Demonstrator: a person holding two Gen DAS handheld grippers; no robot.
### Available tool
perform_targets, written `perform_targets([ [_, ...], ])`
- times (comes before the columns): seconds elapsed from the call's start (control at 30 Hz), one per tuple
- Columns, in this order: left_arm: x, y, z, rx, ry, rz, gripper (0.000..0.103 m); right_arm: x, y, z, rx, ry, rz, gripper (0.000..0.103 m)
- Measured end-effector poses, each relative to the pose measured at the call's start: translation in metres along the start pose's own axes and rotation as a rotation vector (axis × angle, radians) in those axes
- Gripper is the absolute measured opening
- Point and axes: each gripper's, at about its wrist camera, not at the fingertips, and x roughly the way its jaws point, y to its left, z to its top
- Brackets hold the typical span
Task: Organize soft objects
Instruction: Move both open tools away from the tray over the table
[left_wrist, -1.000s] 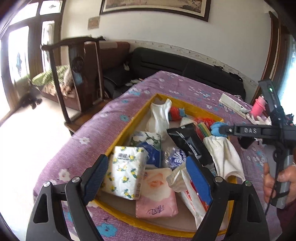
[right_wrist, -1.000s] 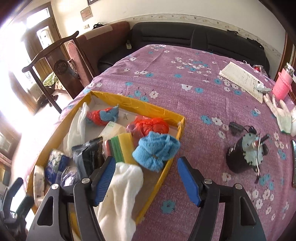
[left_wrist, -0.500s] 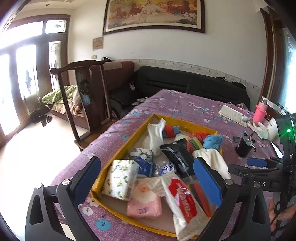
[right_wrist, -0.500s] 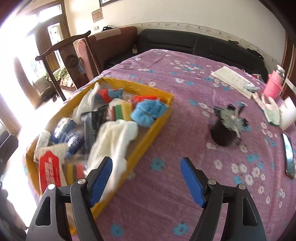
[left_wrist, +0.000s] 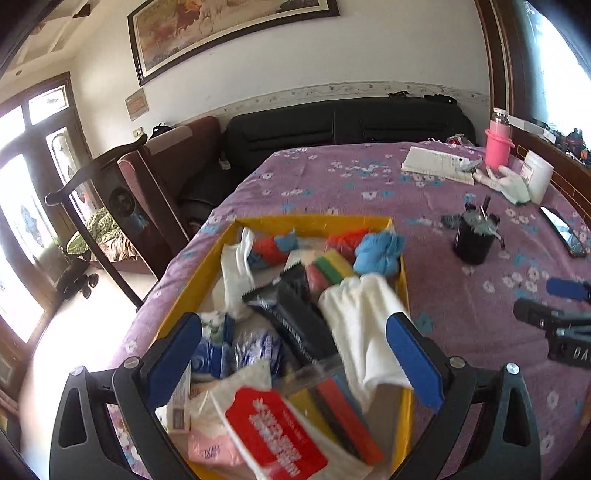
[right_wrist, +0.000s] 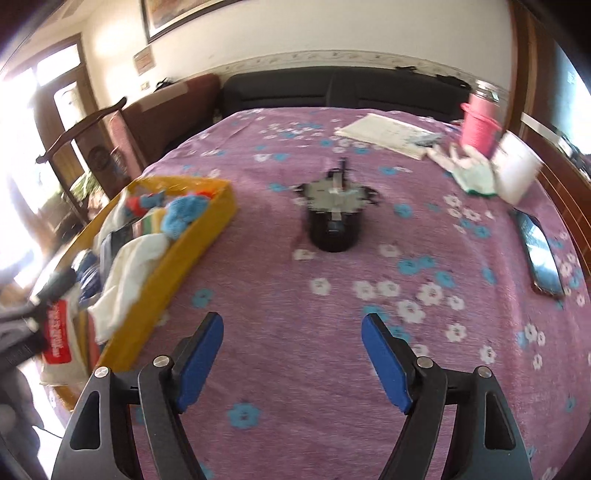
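A yellow tray (left_wrist: 310, 221) on the purple flowered cloth holds soft things: a white cloth (left_wrist: 364, 325), a blue knit piece (left_wrist: 378, 251), a black pouch (left_wrist: 295, 317), coloured sponges (left_wrist: 328, 269) and tissue packs (left_wrist: 273, 435). My left gripper (left_wrist: 295, 354) is open and empty above the tray's near end. My right gripper (right_wrist: 293, 354) is open and empty over bare cloth right of the tray (right_wrist: 192, 243); it also shows at the right edge of the left wrist view (left_wrist: 565, 306).
A black cup with tools (right_wrist: 334, 221) stands mid-table. A pink bottle (right_wrist: 480, 125), white tub (right_wrist: 517, 173), glove (right_wrist: 469, 170), paper pad (right_wrist: 388, 134) and phone (right_wrist: 541, 254) lie at the right. A wooden chair (left_wrist: 110, 206) and sofa (left_wrist: 347, 122) stand beyond the table.
Both grippers have drawn back from the tray. The right gripper has swung right, off the tray and over the bare cloth. The white cloth stays in the tray.
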Motion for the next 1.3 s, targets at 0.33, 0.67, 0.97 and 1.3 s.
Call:
perform_targets([
  [0.33,0.085,-0.035,0.03,0.216,0.194,0.065,0.1,0.009,-0.044,-0.007,0.119,-0.034,0.033,0.083],
  [0.67,0.076,-0.038,0.042,0.276,0.193,0.048,0.1,0.018,-0.074,-0.009,0.194,-0.073,0.037,0.084],
  [0.97,0.133,-0.053,0.105,0.231,0.174,0.164,0.1,0.017,-0.092,-0.01,0.243,-0.101,0.01,0.087],
  [1.3,0.124,-0.05,0.092,0.316,0.231,0.172,0.1,0.027,-0.102,-0.009,0.276,-0.062,0.025,0.087],
])
